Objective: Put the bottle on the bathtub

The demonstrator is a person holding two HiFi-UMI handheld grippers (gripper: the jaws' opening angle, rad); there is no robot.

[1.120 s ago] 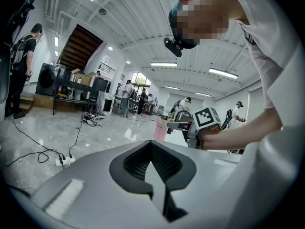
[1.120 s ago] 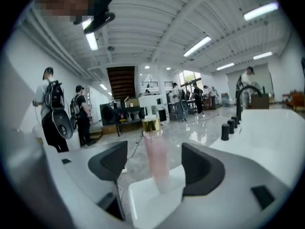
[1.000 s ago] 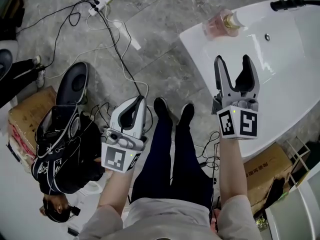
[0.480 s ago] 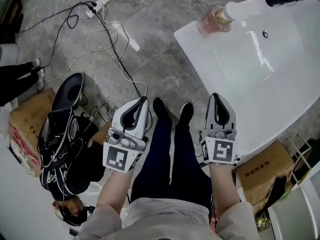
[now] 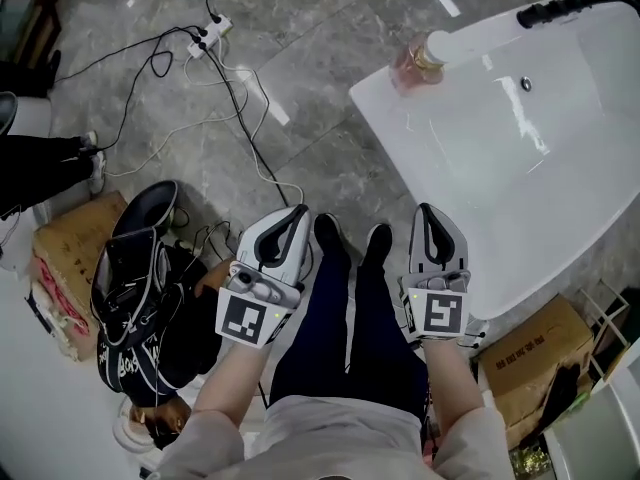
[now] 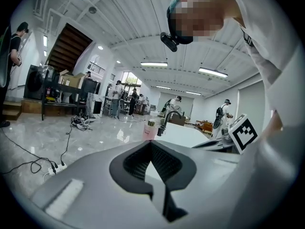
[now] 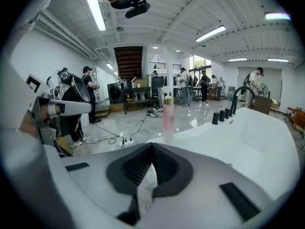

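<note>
**Item record: bottle on bathtub rim, both grippers empty**

1. We list the bottle (image 5: 410,60), pink with a gold collar. It stands upright on the corner of the bathtub (image 5: 500,178) rim, at the end near the black faucet (image 5: 555,8). Nothing holds it.
2. In the left gripper view we see the same bottle (image 6: 150,129) far ahead, on the tub's near corner. In the right gripper view it (image 7: 168,113) rises straight from the white rim (image 7: 257,142).
3. We list the left gripper (image 5: 297,211), held low over the grey marble floor, just left of the person's dark trouser legs. Its jaws are pressed together with nothing between them, as its own view (image 6: 151,142) confirms.
4. We list the right gripper (image 5: 427,211), level with the left one and just right of the legs, near the tub's outer wall. Its jaws also meet and carry nothing (image 7: 151,144). Both grippers are well apart from the bottle.
5. Floor items: a white power strip (image 5: 215,26) with trailing cables, a black bag (image 5: 135,298) to the left, and a cardboard box (image 5: 530,343) under the tub's near edge.
</note>
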